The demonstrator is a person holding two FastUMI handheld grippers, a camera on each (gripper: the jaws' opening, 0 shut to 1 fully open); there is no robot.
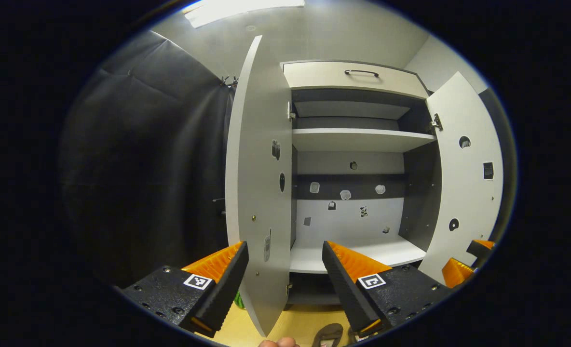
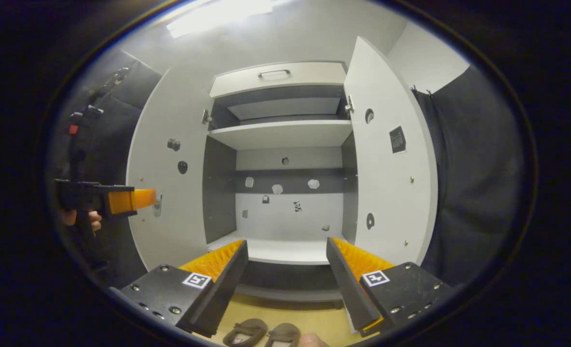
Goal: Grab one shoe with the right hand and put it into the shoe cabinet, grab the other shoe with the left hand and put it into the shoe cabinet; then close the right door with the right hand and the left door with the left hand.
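Two brown shoes point(image 2: 247, 332) point(image 2: 283, 334) lie side by side on the floor in front of the white shoe cabinet point(image 2: 276, 132), just below my right gripper point(image 2: 286, 243). That gripper is open and holds nothing. My left gripper point(image 1: 283, 246) is also open and empty, facing the edge of the left door point(image 1: 259, 193). One shoe point(image 1: 329, 333) shows at the bottom of the left gripper view. Both the left door and the right door point(image 2: 391, 178) stand wide open. The lower shelf point(image 2: 276, 250) is bare.
The floor point(image 2: 309, 318) is light wood. Black cloth point(image 2: 473, 183) hangs on both sides of the cabinet. A drawer with a handle point(image 1: 361, 73) tops the cabinet. A hand point(image 2: 80, 219) holds the left gripper point(image 2: 131, 200) at far left. The right gripper point(image 1: 466, 265) shows by the right door.
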